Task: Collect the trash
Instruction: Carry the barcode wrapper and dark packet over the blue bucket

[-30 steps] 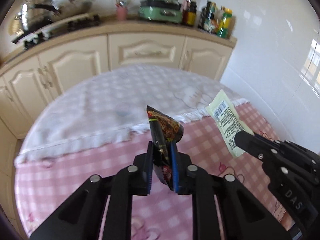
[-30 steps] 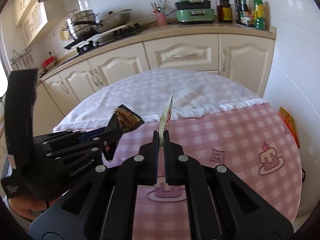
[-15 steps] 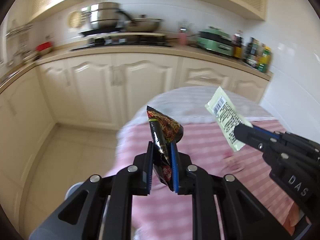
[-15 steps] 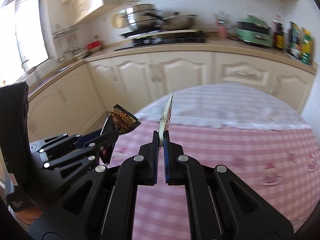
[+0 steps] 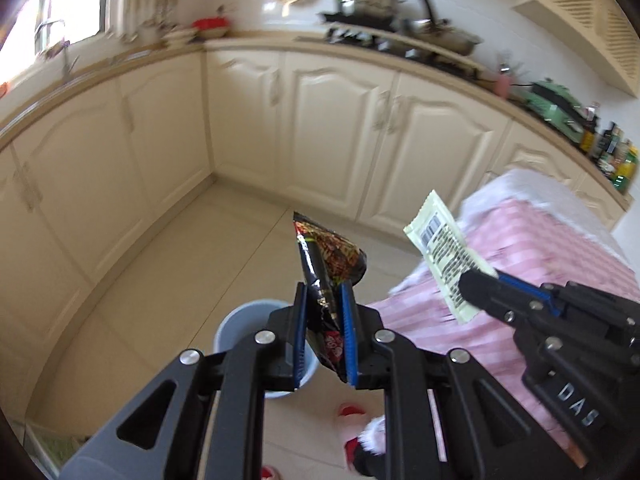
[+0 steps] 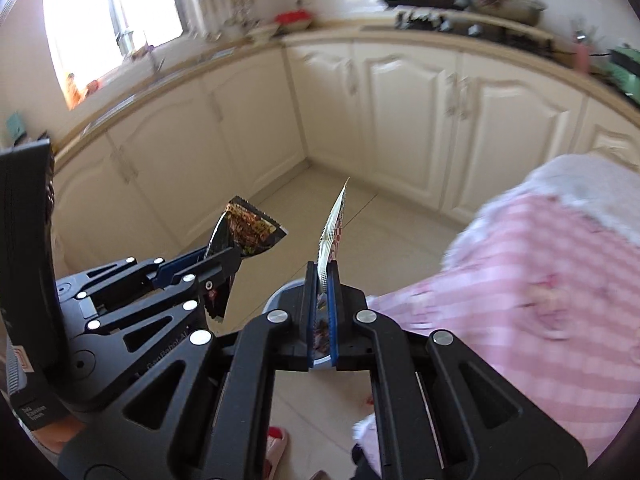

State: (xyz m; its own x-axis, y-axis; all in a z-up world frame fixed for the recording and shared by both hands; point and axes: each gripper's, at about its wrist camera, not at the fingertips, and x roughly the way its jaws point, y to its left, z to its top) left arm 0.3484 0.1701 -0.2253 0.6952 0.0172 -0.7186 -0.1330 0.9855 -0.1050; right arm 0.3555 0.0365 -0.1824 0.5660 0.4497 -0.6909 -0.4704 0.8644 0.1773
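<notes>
My left gripper (image 5: 324, 304) is shut on a black snack wrapper (image 5: 330, 256), held upright above a grey-blue bin (image 5: 244, 324) on the floor. The bin sits just below and left of the fingers. My right gripper (image 6: 322, 280) is shut on a pale yellow wrapper (image 6: 332, 232), seen edge-on. In the left wrist view that pale yellow wrapper (image 5: 444, 244) shows its barcode side, to the right of the black one. In the right wrist view the black wrapper (image 6: 246, 232) and the left gripper (image 6: 224, 268) are at left, and the bin's rim (image 6: 280, 294) peeks behind the fingers.
The pink checked table (image 5: 540, 256) with a white cloth stands at right. Cream cabinets (image 5: 320, 120) wrap around the back and left, with pots and bottles on the counter. Beige tiled floor (image 5: 180, 264) lies between. Red slippers (image 5: 352, 412) are below the grippers.
Both grippers have swung left, away from the table and over the floor. The bin has come into view under the left gripper. Both wrappers stay gripped.
</notes>
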